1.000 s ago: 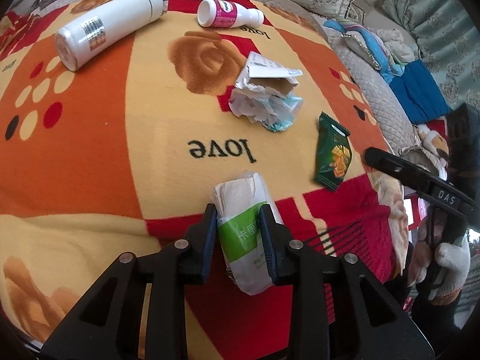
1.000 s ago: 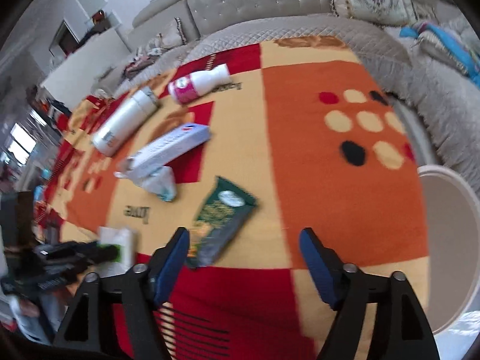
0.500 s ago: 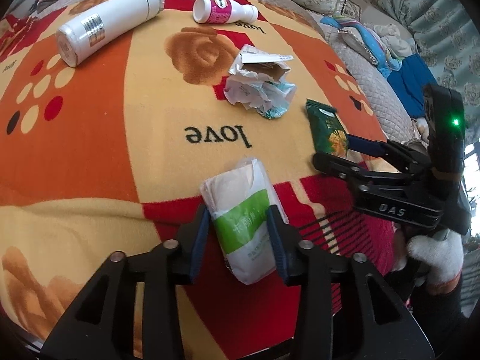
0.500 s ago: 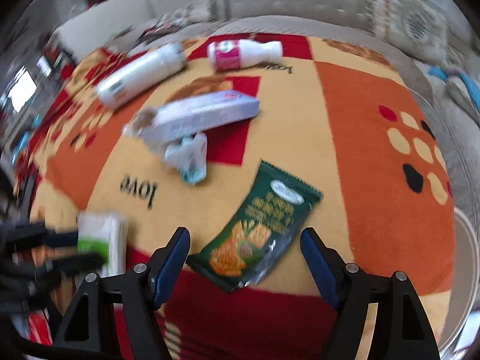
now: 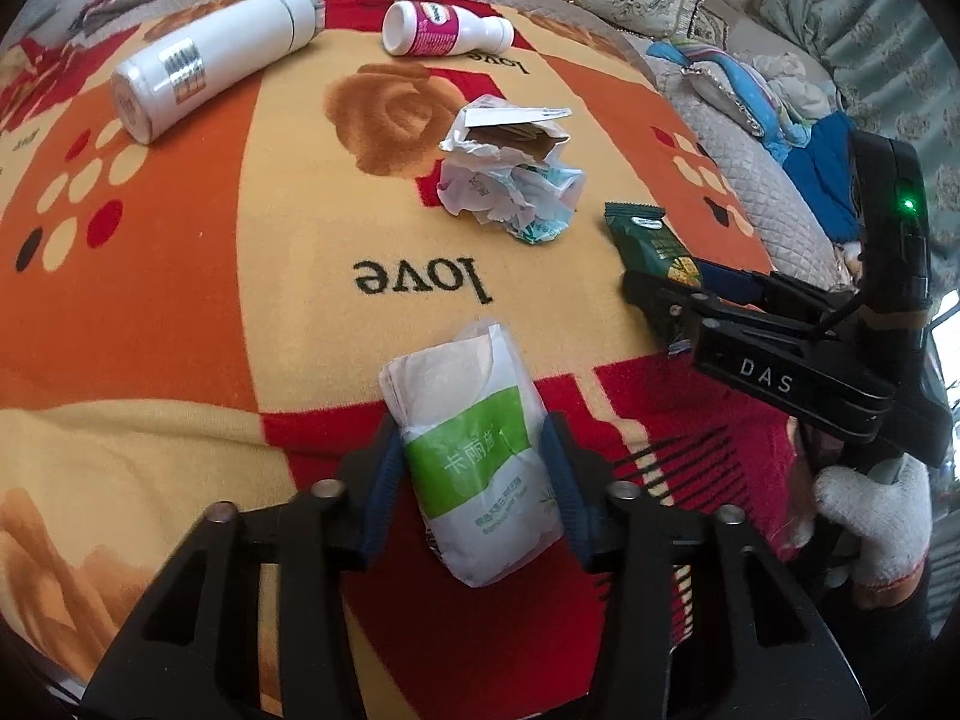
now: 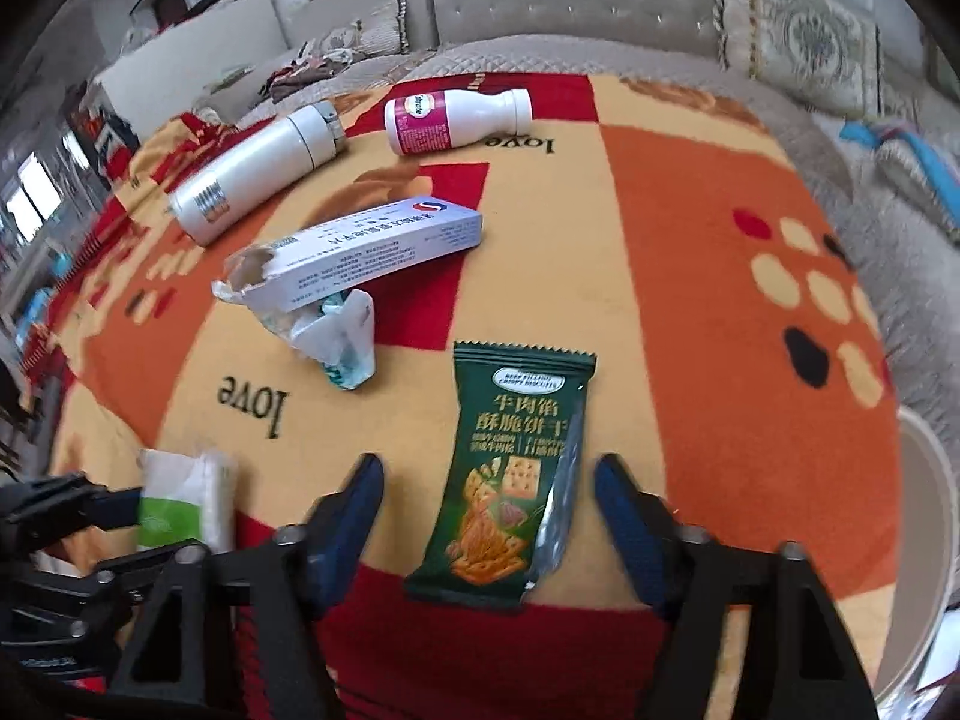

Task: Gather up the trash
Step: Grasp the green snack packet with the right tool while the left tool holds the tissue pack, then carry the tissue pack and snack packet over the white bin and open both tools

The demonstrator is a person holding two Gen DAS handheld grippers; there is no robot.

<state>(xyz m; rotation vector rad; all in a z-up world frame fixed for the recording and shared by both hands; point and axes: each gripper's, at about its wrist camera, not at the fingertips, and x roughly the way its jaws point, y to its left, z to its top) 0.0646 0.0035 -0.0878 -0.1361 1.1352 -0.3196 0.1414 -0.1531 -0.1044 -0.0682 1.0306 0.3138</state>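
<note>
The patterned blanket [image 5: 240, 276] carries all the trash. My right claw [image 6: 489, 516] has swung in to straddle the green biscuit wrapper [image 6: 510, 468]; its jaws are closing, pads not yet touching. My left claw [image 5: 474, 480] is closing again, grasping the tissue pack [image 5: 474, 450]. Both pickups look imminent.

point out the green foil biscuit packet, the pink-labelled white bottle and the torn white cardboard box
green foil biscuit packet [image 6: 510, 474], right wrist view, middle of its printed face
pink-labelled white bottle [image 6: 447, 120], right wrist view, on its body
torn white cardboard box [image 6: 372, 249], right wrist view, long side panel
</note>
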